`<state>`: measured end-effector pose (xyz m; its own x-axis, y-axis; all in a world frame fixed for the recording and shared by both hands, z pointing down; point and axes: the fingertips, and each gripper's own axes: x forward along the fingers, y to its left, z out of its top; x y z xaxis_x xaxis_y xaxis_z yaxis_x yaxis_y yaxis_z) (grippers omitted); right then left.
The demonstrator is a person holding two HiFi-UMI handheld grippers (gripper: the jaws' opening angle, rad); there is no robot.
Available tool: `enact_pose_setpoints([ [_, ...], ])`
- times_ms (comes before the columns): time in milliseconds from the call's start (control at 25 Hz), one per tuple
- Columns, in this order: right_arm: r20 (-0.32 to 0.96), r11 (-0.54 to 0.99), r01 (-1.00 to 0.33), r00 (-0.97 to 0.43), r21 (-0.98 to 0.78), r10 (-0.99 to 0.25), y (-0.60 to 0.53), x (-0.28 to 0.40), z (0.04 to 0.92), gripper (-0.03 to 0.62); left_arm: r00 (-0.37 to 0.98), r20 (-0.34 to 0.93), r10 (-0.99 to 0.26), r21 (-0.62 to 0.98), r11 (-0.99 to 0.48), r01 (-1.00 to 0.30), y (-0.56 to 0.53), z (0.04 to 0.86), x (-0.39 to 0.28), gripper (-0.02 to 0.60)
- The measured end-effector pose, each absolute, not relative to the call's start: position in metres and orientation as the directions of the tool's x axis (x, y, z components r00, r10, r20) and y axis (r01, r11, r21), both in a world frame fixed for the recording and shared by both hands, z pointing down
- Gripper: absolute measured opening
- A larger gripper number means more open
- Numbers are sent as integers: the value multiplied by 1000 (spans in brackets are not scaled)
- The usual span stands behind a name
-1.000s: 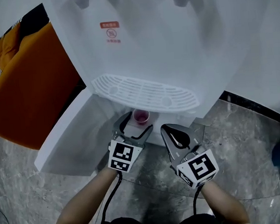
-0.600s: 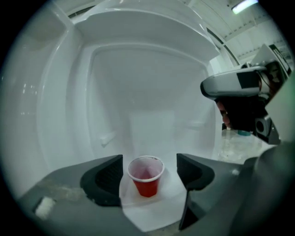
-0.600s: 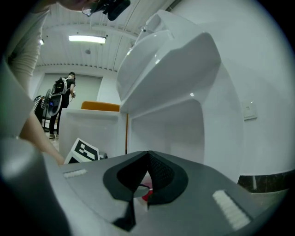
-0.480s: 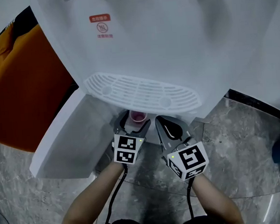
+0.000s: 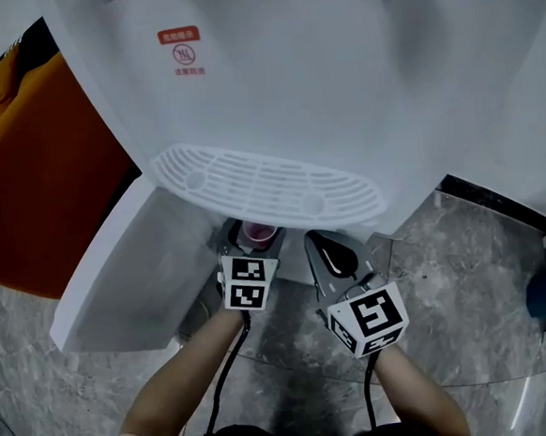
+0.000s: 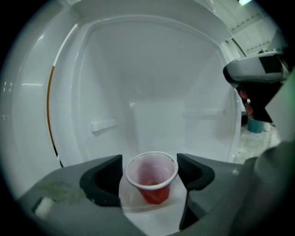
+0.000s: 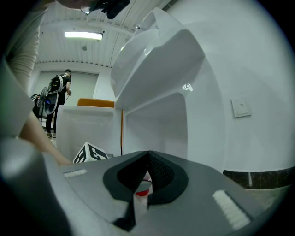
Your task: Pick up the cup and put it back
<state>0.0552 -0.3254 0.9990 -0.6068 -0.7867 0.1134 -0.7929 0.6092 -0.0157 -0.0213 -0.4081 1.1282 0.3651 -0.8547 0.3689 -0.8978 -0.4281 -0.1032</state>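
Brackets the red-filled plastic cup with the released left gripper, right gripper clenched empty; grasp, lift and return apparently pending.

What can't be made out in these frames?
Head view: cup mostly hidden under the drip tray; only its rim shows.
Right gripper view: cup is only a sliver past the closed right hand-held gripper.
Head view: red label print too small to read.

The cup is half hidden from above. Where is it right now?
In the left gripper view the cup stands low at centre, between the open jaws of the left claw, inside the white dispenser's lower compartment.
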Motion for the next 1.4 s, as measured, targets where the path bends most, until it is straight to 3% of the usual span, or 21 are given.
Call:
enact_pose_setpoints([
  [400, 128, 622, -782, -620, -29, -774, -322, 52, 1008, 3, 358, 422, -833, -28, -406, -913, -410, 1151, -21, 383],
  [760, 149, 608, -789, -613, -86, -776, -313, 54, 1001, 3, 409, 402, -819, -36, -461, -887, -378, 1123, -27, 380],
  [1000, 199, 603, -789, -614, -120, -764, -285, 52, 962, 3, 505, 390, -770, 3, -547, -837, -326, 1064, -22, 380],
  [1400, 323, 605, -784, -613, -137, -721, -212, 57, 824, 3, 576, 427, -697, -141, -680, -719, -210, 889, -34, 380],
])
